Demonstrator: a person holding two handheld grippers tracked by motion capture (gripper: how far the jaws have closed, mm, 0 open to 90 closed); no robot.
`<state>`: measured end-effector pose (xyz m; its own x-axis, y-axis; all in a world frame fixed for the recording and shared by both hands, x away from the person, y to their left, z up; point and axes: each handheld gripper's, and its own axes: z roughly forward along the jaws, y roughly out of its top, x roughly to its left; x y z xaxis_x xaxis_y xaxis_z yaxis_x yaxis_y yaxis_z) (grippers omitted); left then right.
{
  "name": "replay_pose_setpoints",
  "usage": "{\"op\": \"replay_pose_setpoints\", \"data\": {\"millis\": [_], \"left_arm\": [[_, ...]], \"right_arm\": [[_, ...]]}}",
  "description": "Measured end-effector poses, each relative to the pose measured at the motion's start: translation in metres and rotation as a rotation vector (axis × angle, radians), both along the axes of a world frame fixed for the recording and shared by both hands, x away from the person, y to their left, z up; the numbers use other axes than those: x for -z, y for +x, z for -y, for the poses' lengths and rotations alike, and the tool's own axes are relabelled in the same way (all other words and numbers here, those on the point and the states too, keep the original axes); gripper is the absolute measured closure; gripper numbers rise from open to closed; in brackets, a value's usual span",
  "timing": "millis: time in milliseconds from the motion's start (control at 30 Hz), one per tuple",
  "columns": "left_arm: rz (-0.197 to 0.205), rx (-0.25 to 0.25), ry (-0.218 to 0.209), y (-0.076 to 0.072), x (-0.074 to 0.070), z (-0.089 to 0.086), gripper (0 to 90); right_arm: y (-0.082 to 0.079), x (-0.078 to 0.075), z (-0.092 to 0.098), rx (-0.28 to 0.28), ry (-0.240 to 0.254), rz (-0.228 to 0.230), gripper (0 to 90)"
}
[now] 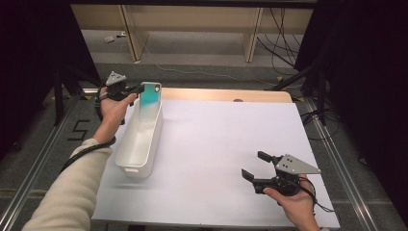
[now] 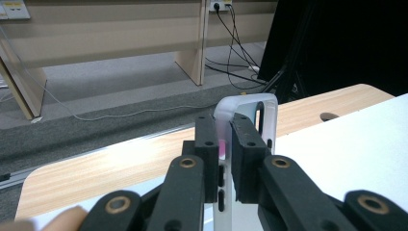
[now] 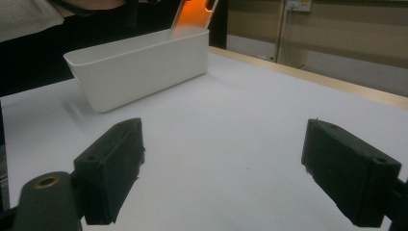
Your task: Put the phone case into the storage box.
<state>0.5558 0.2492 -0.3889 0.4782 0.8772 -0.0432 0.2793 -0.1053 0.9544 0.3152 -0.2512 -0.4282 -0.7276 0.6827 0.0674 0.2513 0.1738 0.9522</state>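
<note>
A phone case with a teal, shimmering face stands upright over the far end of a long white bin. My left gripper is shut on the case's edge. In the left gripper view the case looks translucent white, pinched between the black pads of the left gripper. My right gripper rests low over the white table near the front right, open, with nothing between its fingers. In the right gripper view the case glows orange above the bin, far beyond the right gripper.
A white sheet covers the table, and a wooden strip shows along its far edge. Beyond it lie grey floor, cables and wooden furniture legs. Black curtains hang at both sides.
</note>
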Motion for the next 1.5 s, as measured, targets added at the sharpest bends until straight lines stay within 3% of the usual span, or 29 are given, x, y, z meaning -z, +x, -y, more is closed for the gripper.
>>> {"op": "replay_pose_setpoints", "data": {"millis": [167, 200, 267, 500, 567, 633, 733, 933, 967, 1000, 1033, 1067, 1500], "left_arm": [[-0.007, -0.002, -0.004, 0.001, 0.002, 0.001, 82.5], [-0.004, 0.003, 0.002, 0.001, 0.003, 0.001, 82.5], [-0.006, 0.003, 0.0, 0.001, 0.003, 0.002, 82.5], [-0.009, -0.002, 0.001, 0.003, 0.006, -0.001, 82.4], [-0.014, -0.005, -0.003, 0.002, 0.007, -0.002, 82.4], [-0.012, -0.004, 0.0, 0.003, 0.008, -0.003, 82.4], [-0.016, -0.006, -0.004, 0.002, 0.009, -0.003, 82.4], [-0.016, -0.007, -0.003, 0.002, 0.01, -0.003, 82.3], [-0.014, -0.004, 0.001, 0.002, 0.01, -0.003, 82.3], [-0.017, -0.007, -0.006, 0.002, 0.011, -0.003, 82.3], [-0.015, -0.006, -0.004, 0.002, 0.011, -0.003, 82.3], [-0.012, -0.003, 0.004, 0.002, 0.011, -0.004, 82.3], [-0.023, -0.014, -0.012, 0.001, 0.017, -0.007, 82.0]], "right_arm": [[0.0, 0.0, 0.0, 0.006, -0.002, 0.001, 16.1], [0.002, 0.0, 0.001, 0.008, -0.008, 0.03, 16.1], [0.0, 0.0, 0.001, 0.002, -0.01, -0.006, 16.1], [0.0, 0.0, 0.001, -0.001, -0.01, -0.006, 16.1], [0.001, 0.001, -0.001, -0.006, 0.015, -0.002, 16.1], [0.002, 0.001, -0.001, -0.005, 0.007, 0.016, 16.1], [0.001, 0.001, -0.001, -0.01, 0.013, -0.01, 16.1], [0.0, 0.0, 0.0, 0.0, -0.009, -0.007, 16.1], [0.001, 0.001, -0.001, -0.007, 0.014, -0.002, 16.1], [0.003, 0.001, 0.0, -0.003, 0.004, 0.03, 16.1], [0.001, 0.001, -0.001, -0.007, 0.015, -0.002, 16.1], [0.0, 0.0, 0.0, 0.0, -0.009, -0.003, 16.1], [0.001, 0.0, 0.001, 0.0, -0.009, -0.005, 16.1]]}}
